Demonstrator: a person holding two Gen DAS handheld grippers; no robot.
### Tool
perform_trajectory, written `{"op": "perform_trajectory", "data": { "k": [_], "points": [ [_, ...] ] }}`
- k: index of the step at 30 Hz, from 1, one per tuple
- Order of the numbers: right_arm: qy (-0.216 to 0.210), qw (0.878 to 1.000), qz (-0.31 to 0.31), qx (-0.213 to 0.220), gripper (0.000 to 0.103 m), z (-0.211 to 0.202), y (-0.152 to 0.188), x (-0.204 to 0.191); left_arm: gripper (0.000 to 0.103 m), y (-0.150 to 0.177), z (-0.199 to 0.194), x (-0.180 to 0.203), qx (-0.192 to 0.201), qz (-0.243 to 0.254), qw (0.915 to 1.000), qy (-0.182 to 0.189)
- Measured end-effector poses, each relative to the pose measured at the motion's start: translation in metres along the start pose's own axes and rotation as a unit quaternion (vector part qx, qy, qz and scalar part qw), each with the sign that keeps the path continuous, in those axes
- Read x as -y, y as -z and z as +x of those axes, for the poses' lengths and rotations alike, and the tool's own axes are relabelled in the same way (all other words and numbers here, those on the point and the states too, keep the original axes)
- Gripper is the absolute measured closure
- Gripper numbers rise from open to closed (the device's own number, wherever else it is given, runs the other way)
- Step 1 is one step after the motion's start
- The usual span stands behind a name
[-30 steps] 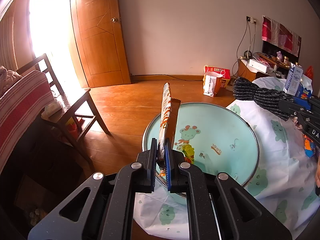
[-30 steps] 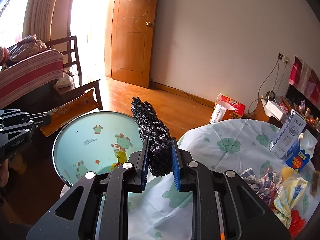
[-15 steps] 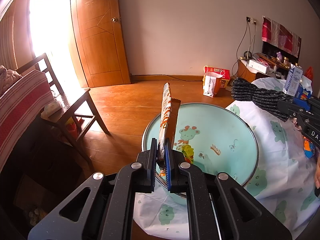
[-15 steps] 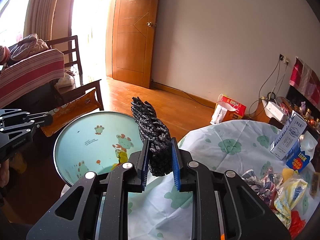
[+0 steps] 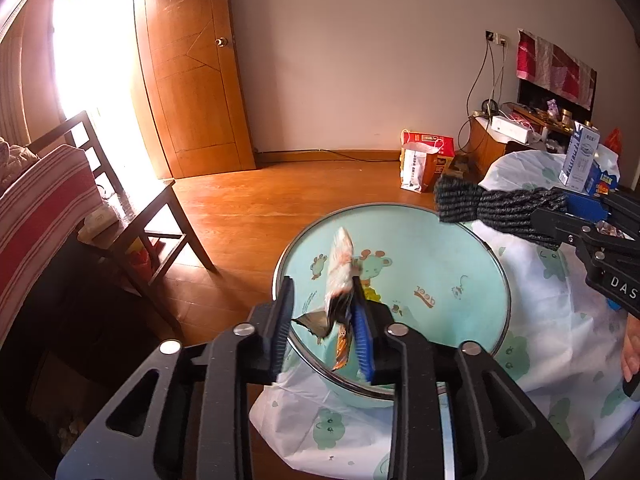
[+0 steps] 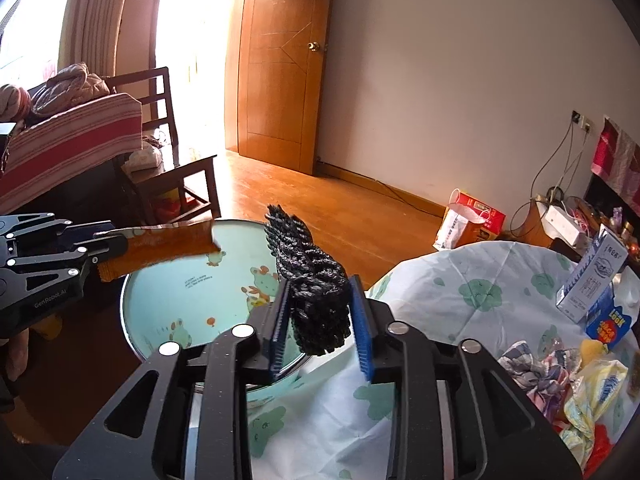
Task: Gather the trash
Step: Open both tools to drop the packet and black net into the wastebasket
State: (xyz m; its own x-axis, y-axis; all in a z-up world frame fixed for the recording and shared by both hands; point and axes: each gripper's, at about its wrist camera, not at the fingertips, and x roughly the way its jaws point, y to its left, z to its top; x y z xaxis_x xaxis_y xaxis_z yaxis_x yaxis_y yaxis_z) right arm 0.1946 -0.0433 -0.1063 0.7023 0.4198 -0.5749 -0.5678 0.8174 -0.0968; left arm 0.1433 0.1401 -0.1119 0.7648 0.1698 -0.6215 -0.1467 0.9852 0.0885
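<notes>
Both grippers hover over a round mint-green basin (image 5: 440,248) w/ cartoon animals printed inside, set at the edge of a table under a white cloth w/ green prints (image 6: 472,280).

Left gripper (image 5: 322,322): jaws have just been opening; clear gap on the left side. An orange snack wrapper (image 5: 340,272) sits between them, blurred, leaning against the blue right pad, no longer pinched. From the right wrist view the wrapper (image 6: 168,246) sticks out level above the basin's rim.

Right gripper (image 6: 320,322): jaws have also just been opening. A dark grey knitted bundle (image 6: 312,280) is between the pads, w/ a gap on each side, above the basin's near edge.

Further right on the cloth: a milk carton (image 6: 596,268), crumpled wrappers & rags (image 6: 560,376). Wooden chair (image 5: 132,216) stands on the floor to the left.
</notes>
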Motion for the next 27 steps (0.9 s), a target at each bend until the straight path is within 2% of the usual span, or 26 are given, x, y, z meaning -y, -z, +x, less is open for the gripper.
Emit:
{"op": "perform_trajectory", "data": {
  "k": [1, 3, 5, 7, 11, 16, 20, 27],
  "points": [
    [0.0, 1.0, 0.001, 0.0, 0.061, 0.0, 0.001, 0.0, 0.062, 0.0, -0.001, 0.001, 0.001, -0.001, 1.0, 0.001],
    [0.001, 1.0, 0.0, 0.0, 0.059, 0.0, 0.002, -0.002, 0.057, 0.001, -0.001, 0.002, 0.001, -0.001, 1.0, 0.001],
    [0.001, 1.0, 0.004, -0.002, 0.056, 0.0, 0.003, -0.001, 0.046, 0.002, -0.001, 0.003, 0.002, -0.002, 1.0, -0.002],
    [0.004, 1.0, 0.007, -0.001, 0.051, -0.003, 0.005, 0.0, 0.04, 0.002, -0.001, 0.003, 0.002, -0.004, 1.0, -0.004],
    [0.011, 1.0, 0.01, -0.004, 0.048, -0.012, 0.009, 0.002, 0.032, 0.004, -0.001, 0.007, 0.0, -0.006, 1.0, -0.004],
    [0.03, 0.999, 0.013, 0.001, 0.042, -0.042, 0.02, 0.012, 0.028, 0.012, 0.003, 0.02, -0.013, 0.002, 0.9998, 0.011],
    [0.064, 0.998, 0.027, 0.008, 0.04, -0.08, 0.041, 0.037, 0.027, 0.021, 0.004, 0.046, -0.023, 0.024, 0.999, 0.031],
    [0.156, 0.982, 0.102, -0.012, 0.04, -0.142, 0.11, 0.118, 0.026, 0.034, 0.002, 0.085, -0.033, 0.051, 0.9964, 0.058]
  ]
}}
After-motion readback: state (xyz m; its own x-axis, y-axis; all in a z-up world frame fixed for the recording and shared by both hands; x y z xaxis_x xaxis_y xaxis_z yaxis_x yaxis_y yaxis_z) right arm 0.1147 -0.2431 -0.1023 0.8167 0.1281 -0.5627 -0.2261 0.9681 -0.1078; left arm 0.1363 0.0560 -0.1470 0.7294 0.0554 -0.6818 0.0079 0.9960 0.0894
